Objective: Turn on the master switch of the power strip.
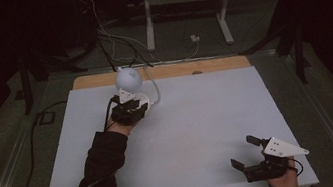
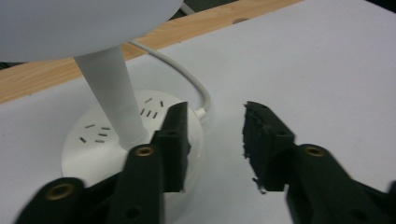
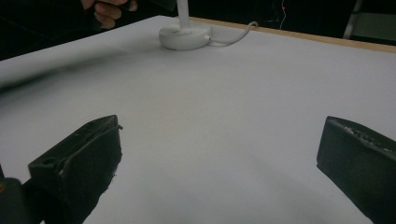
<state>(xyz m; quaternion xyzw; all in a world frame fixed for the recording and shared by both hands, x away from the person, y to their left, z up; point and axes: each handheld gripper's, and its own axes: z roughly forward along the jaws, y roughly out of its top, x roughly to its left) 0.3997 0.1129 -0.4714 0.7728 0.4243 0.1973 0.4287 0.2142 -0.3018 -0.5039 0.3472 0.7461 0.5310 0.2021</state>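
Note:
A white desk lamp stands at the back left of the white table sheet (image 1: 199,118), with a globe head (image 1: 128,79) on a slim stem (image 2: 112,98) and a round base (image 2: 88,140) marked with small dashes. Its white cable (image 2: 187,74) curls off behind the base. My left gripper (image 1: 129,112) sits right in front of the base, open (image 2: 215,112). Its left jaw overlaps the base's rim and nothing lies between the jaws. My right gripper (image 1: 242,151) rests near the front right edge, wide open (image 3: 219,135) over bare sheet. Far off in the right gripper view are the lamp base (image 3: 184,37) and a hand (image 3: 109,9).
A strip of wooden tabletop (image 1: 176,69) shows behind the sheet. Beyond it on the dark floor stand a white frame's legs (image 1: 148,25) and loose cables (image 1: 115,36). A black cable (image 1: 30,140) runs along the floor left of the table.

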